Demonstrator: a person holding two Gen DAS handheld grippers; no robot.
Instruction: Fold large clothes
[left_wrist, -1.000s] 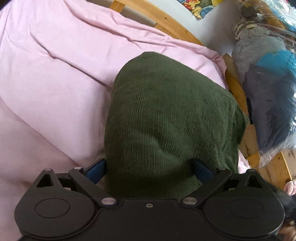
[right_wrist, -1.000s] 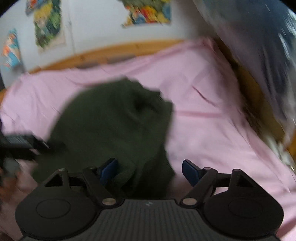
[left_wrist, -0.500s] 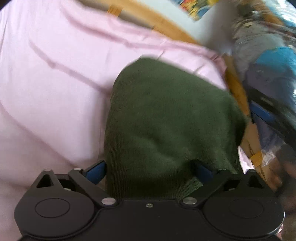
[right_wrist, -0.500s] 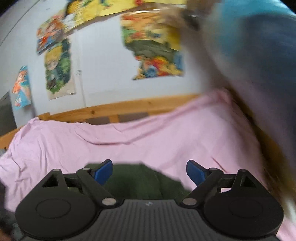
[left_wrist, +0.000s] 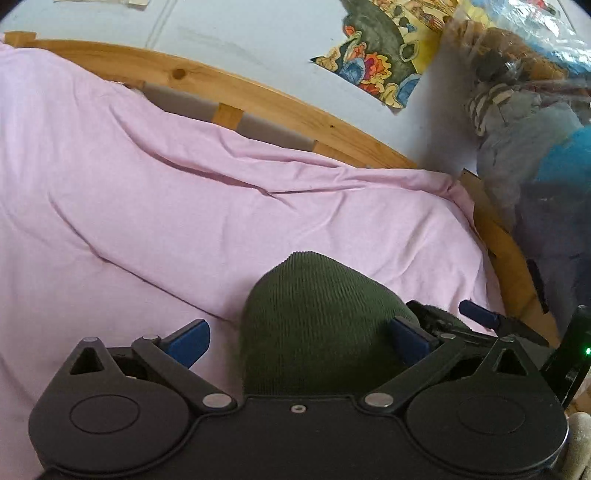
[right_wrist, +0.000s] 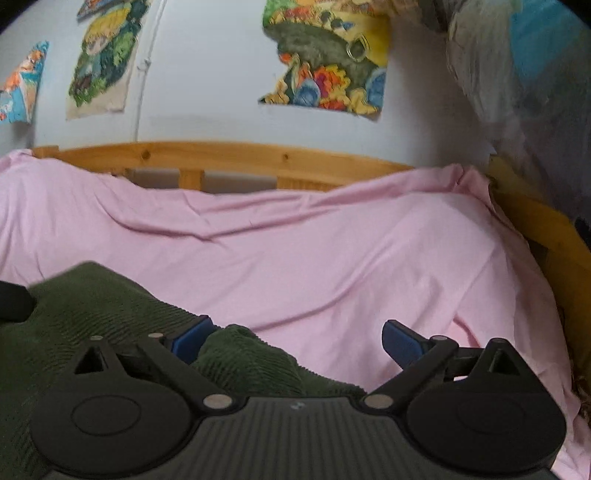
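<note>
A bed (left_wrist: 258, 92) with a light wooden slatted frame carries a wrinkled pale pink sheet (left_wrist: 184, 206) that covers it up to the far rail and the far right corner. A dark green ribbed knit garment (left_wrist: 317, 325) lies bunched on the sheet toward the near edge (right_wrist: 92, 306)

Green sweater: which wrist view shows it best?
The left wrist view: the green sweater sits centred and sharp between the open left gripper. The right wrist view shows only a slightly blurred edge low left, under the open right gripper.
</note>
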